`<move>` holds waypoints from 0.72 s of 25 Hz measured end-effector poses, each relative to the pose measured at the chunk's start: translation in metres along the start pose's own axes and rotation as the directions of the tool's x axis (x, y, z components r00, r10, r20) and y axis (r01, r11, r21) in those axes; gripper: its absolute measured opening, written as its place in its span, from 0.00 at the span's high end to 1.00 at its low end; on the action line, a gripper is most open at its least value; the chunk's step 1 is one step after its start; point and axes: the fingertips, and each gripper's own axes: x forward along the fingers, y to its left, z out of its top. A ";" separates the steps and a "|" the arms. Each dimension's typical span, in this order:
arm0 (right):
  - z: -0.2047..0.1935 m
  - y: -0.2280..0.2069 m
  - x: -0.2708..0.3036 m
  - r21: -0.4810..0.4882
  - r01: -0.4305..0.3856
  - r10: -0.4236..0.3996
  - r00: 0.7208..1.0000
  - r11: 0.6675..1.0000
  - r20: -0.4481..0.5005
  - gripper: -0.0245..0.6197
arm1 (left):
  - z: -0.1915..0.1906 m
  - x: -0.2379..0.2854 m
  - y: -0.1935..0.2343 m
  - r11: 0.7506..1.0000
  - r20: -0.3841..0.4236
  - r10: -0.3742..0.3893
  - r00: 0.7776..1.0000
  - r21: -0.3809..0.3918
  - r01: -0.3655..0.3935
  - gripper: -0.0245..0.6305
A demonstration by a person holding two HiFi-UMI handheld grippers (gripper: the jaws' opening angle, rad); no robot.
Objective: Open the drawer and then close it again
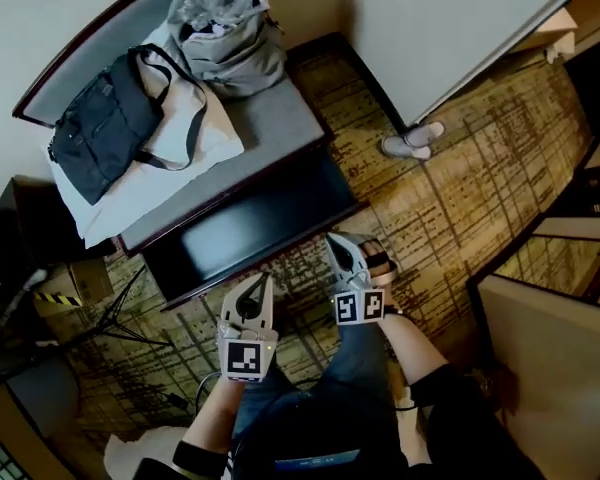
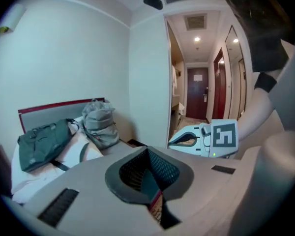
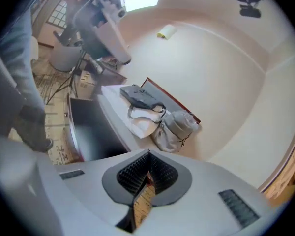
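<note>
Head view: both claws are held side by side in front of the person's body and are pointed forward and a little down. The left claw [image 1: 264, 283] is shut tight, and nothing is held in it. The right claw [image 1: 335, 243] is shut and empty too. The dark drawer [image 1: 250, 230] is set in the front of the bench [image 1: 270, 118], under its grey top, apart from both claws. A dark bag [image 1: 105, 128] and a grey backpack [image 1: 225, 28] are laid on the bench.
</note>
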 end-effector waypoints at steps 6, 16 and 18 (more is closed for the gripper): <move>0.102 -0.048 -0.016 0.196 -0.071 0.056 0.995 0.978 0.078 0.96 | 0.047 -0.065 0.058 0.988 0.014 0.154 0.988 -0.034 -0.154 0.96; 0.217 -0.067 -0.047 0.367 -0.240 0.178 0.965 0.899 0.194 0.96 | 0.064 -0.174 0.125 0.921 0.025 0.377 0.926 -0.118 -0.372 0.96; 0.231 -0.061 -0.052 0.365 -0.279 0.211 0.953 0.888 0.216 0.96 | 0.057 -0.195 0.136 0.896 0.029 0.429 0.903 -0.139 -0.421 0.96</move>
